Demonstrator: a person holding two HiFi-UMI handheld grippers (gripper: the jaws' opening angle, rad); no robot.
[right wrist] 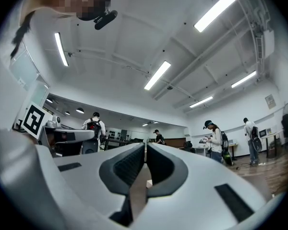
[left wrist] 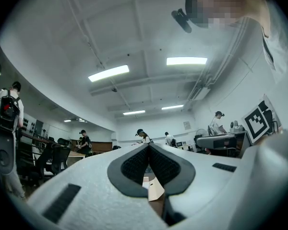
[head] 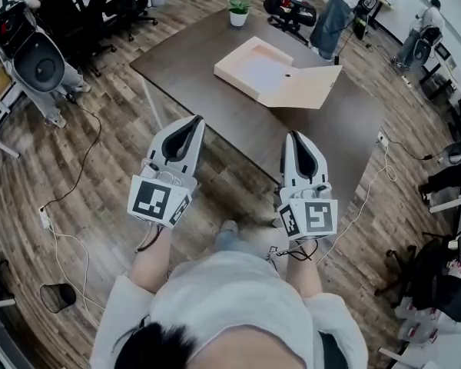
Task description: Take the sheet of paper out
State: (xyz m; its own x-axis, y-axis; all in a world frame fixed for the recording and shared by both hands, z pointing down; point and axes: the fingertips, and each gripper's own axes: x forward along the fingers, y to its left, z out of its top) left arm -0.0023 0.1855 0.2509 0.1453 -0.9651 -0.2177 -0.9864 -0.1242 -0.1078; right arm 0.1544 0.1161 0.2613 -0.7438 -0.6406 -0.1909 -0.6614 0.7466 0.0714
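Pale cardboard marks the open folder [head: 296, 83] on the dark table [head: 207, 102], in the upper middle of the head view. The sheet of paper [head: 257, 71] lies flat in its tray half. Both tools hang lower in that frame, well apart from the folder, over the wood floor at the table's near edge. The left gripper [head: 192, 121] sits left of centre, the right gripper [head: 296, 137] right of centre. Each one's jaws are pressed together at the tips with nothing between them.

The left gripper view shows only a cardboard corner of the folder [left wrist: 154, 189] through the gap below the closed tips. The right gripper view gives a sliver of brown table [right wrist: 138, 188]. Only the gripper views show the ceiling lights [right wrist: 157, 75].
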